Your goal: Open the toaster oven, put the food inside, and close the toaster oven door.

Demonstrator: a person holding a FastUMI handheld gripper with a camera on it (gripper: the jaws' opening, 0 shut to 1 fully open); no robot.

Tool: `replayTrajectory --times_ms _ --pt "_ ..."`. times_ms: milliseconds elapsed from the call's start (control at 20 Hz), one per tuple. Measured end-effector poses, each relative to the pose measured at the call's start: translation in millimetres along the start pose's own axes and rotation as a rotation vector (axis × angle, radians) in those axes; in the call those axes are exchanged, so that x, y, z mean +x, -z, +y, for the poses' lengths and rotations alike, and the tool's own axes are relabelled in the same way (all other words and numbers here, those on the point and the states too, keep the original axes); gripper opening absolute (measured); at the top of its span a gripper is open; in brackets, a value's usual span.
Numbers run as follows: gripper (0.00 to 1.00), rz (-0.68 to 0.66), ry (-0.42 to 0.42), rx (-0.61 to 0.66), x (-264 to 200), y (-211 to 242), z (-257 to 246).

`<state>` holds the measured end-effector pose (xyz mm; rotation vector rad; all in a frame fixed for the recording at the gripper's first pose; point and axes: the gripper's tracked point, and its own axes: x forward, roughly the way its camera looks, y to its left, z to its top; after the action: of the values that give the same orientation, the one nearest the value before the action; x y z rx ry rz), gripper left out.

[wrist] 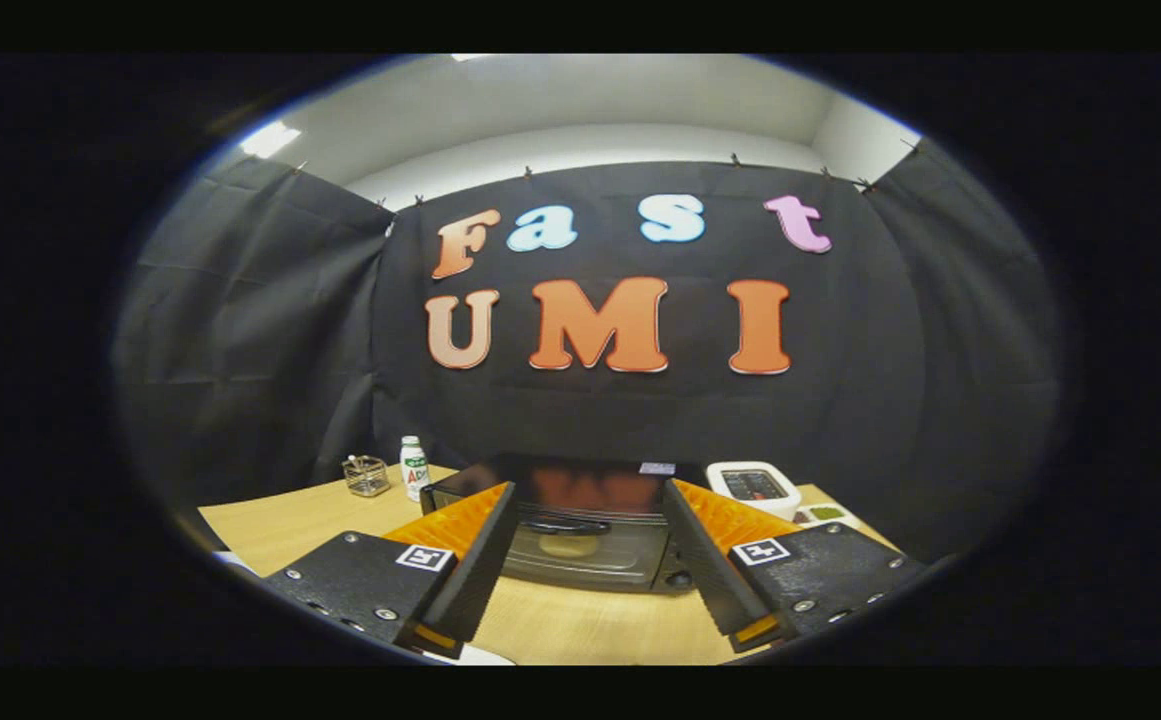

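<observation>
oven: dark, on the wooden table, door shut, handle across the glass; a pale item shows faintly through the glass. sits just ahead of and between the fingers.
gripper: fingers spread wide, holding nothing, level over the table.
bottle: white, green-and-red label, print too small to read; left of oven.
clear box: beside bottle, contents unclear.
white device: right of oven.

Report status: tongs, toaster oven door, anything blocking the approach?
Tongs open, holding nothing. Toaster oven just ahead between the fingers, door shut, handle untouched. Bare table between, nothing blocking.
</observation>
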<state>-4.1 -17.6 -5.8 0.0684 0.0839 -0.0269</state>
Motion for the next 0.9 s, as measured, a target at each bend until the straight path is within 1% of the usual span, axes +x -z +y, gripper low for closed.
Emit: replayTrajectory --times_ms 250,550,900 --pt "0.87 -0.095 0.036 -0.073 -32 -29 0" --pt "0.89 -0.146 0.019 -0.113 -55 -32 17" --pt "0.93 -0.168 0.051 -0.069 -58 -29 13"
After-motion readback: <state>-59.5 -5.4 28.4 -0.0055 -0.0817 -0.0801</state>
